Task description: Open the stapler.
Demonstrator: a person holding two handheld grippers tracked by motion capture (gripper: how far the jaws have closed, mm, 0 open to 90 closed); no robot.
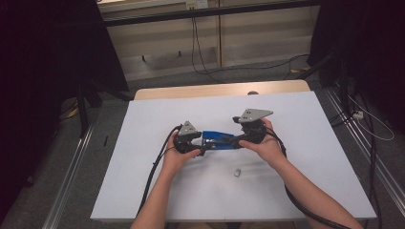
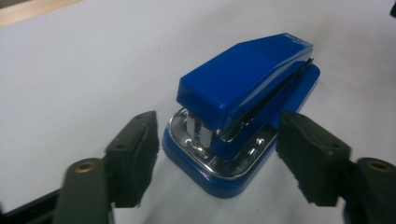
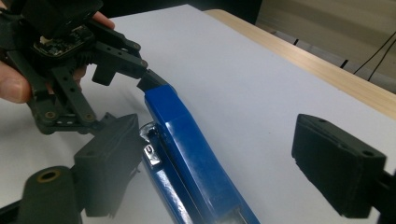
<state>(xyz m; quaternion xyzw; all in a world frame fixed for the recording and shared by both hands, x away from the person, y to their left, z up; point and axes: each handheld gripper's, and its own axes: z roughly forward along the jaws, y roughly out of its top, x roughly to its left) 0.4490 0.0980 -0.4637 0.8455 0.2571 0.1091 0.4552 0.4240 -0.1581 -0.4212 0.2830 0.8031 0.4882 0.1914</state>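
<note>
My forearms: coming in from the bottom of the high view, one hand on each claw.
Left claw (image 2: 217,158): I am holding it with its jaws standing apart, one on each side of the stapler's end, neither pad touching it.
Right claw (image 3: 224,165): I am holding it with its jaws spread wide; the near jaw is sitting just beside the stapler's blue body, the far jaw well apart from it over bare table.
Stapler (image 2: 243,107): blue with a chrome plate at the end facing my left claw, lying flat near the middle of the table, between my two claws, its top closed down on its base.
Small object (image 1: 236,172): pale and tiny, lying on the table just in front of the stapler, nearer to me; I cannot tell what it is.
Table (image 1: 305,157): white top with a wooden strip showing along the far edge.
Cables (image 1: 153,174): black, trailing back from each claw along my arms.
</note>
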